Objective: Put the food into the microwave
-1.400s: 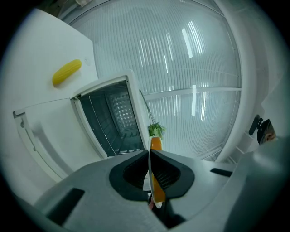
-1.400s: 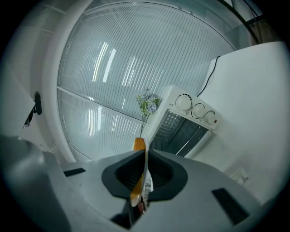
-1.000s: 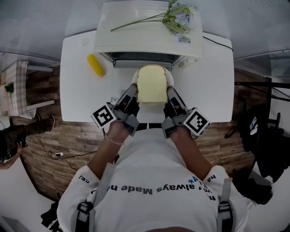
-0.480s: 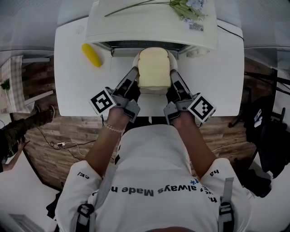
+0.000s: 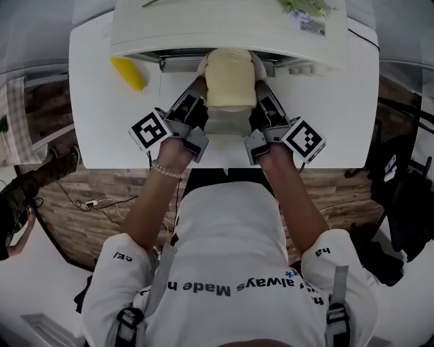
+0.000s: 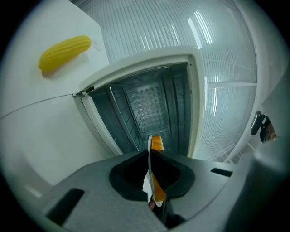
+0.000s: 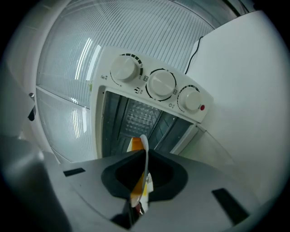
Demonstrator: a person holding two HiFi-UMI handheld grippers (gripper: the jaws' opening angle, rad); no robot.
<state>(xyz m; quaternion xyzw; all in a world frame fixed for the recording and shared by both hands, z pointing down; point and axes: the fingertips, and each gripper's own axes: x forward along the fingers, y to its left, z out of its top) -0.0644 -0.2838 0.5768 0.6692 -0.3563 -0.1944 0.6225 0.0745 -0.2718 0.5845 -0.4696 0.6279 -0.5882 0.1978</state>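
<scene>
A pale loaf of bread (image 5: pixel 230 78) sits on a white ribbed plate (image 5: pixel 202 66), carried between my two grippers right at the mouth of the open white oven (image 5: pixel 224 30). My left gripper (image 5: pixel 198 87) is shut on the plate's left rim and my right gripper (image 5: pixel 260 87) on its right rim. In the left gripper view the left gripper (image 6: pixel 152 146) pinches the thin rim, with the ribbed plate (image 6: pixel 226 68) to its right and the dark oven cavity (image 6: pixel 147 106) ahead. Seen from the right gripper (image 7: pixel 141 142), the plate (image 7: pixel 63 77) lies to the left and the cavity (image 7: pixel 136 120) ahead.
A yellow corn cob (image 5: pixel 127 72) lies on the white table (image 5: pixel 102 122) left of the oven. Three white knobs (image 7: pixel 162 84) line the oven's panel. Its glass door (image 6: pixel 41 131) lies folded down in front. Flowers (image 5: pixel 305 7) rest on the oven's top.
Both grippers have carried the plate and bread forward and lower, from over the table's middle to the oven's opening. Their grip on the rim is unchanged.
</scene>
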